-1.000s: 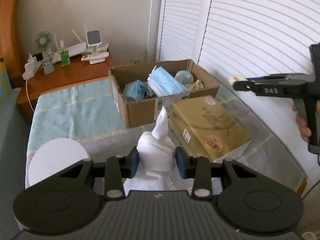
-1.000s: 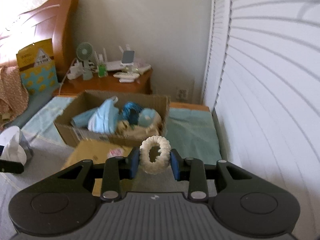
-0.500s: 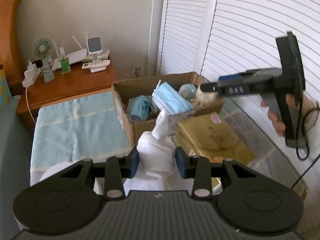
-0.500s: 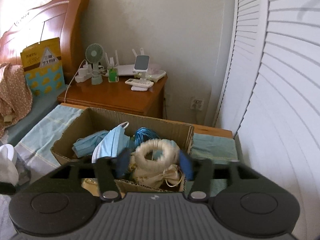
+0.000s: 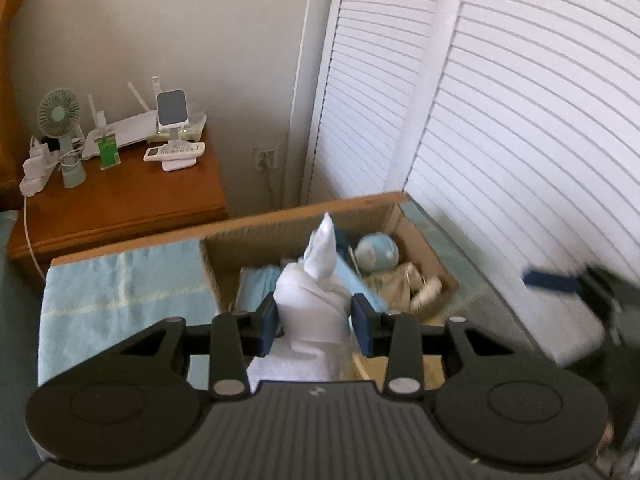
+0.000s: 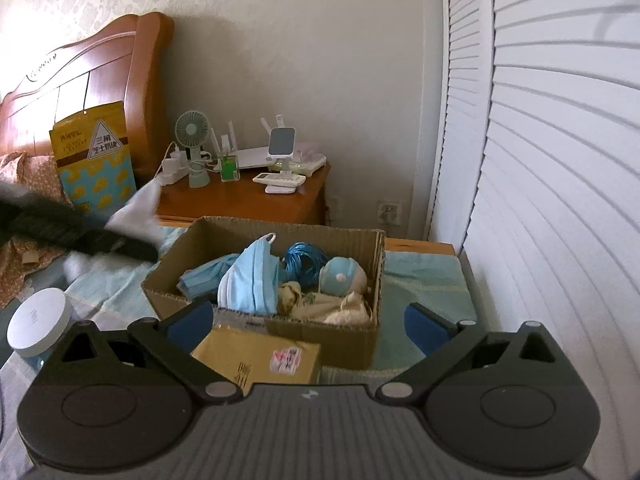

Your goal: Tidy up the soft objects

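Cloth transfer, left side: left gripper (image 5: 313,321) has its fingers clamped on a bunched white cloth (image 5: 314,294), held above the near-left part of the open cardboard box (image 6: 362,330). Right gripper (image 6: 310,326) hangs empty in front of the box, fingers wide apart. Box contents: blue face masks (image 6: 250,280), coil of blue cord (image 6: 302,262), small doll with a blue cap (image 6: 342,276), cream fabric pieces (image 6: 348,306).

Judgement on the drop:
- carry the cloth further over the box interior before letting go; its loose tail hangs below the fingers and could catch the near wall
- lower until the tail rests on the masks, then spread the fingers
- keep the right gripper off to the side, clear of the drop path
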{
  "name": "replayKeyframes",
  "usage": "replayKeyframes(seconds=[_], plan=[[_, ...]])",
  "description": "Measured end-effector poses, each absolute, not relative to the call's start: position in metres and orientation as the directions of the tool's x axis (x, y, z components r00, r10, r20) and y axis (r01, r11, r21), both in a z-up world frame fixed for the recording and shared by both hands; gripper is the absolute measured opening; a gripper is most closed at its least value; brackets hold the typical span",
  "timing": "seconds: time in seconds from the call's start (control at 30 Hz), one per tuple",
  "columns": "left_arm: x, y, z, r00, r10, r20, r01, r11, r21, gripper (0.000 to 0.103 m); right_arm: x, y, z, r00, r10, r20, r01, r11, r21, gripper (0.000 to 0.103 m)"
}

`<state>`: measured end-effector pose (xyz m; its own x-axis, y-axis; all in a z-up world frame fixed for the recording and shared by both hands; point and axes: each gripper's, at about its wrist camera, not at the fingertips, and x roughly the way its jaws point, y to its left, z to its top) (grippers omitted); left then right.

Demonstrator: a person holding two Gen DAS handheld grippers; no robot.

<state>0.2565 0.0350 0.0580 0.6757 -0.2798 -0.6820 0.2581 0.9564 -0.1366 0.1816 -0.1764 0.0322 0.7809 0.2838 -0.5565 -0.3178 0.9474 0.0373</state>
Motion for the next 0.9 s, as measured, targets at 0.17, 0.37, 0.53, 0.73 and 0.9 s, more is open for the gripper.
replayKeyframes(seconds=[0.17, 0.37, 0.53, 0.73, 0.9], plan=[[0.293, 0.029, 0.056, 0.694, -0.240, -0.679, 0.195, 0.970, -0.143, 0.038, 0.173, -0.180, 0.034, 0.791, 0.271, -0.549, -0.310, 0.950, 0.023, 0.103], [0.315, 0.034, 0.043, 0.728, -0.163, -0.666, 0.067, 0.984, -0.167, 0.089, 0.168, -0.182, 0.034, 0.790, 0.277, -0.547, -0.307, 0.951, 0.038, 0.103], [0.293, 0.034, 0.051, 0.763, -0.122, -0.635, 0.074, 0.992, -0.102, 0.097, 0.162, -0.182, 0.034, 0.788, 0.266, -0.554, -0.299, 0.954, 0.033, 0.103], [0.239, 0.025, 0.061, 0.808, -0.078, -0.584, 0.129, 0.991, 0.046, 0.101, 0.155, -0.182, 0.038, 0.775, 0.217, -0.594, -0.235, 0.971, 0.048, 0.103], [0.194, 0.019, 0.056, 0.772, -0.053, -0.633, 0.114, 0.992, 0.056, 0.101, 0.154, -0.180, 0.039, 0.728, 0.130, -0.673, -0.131, 0.990, 0.049, 0.103]])
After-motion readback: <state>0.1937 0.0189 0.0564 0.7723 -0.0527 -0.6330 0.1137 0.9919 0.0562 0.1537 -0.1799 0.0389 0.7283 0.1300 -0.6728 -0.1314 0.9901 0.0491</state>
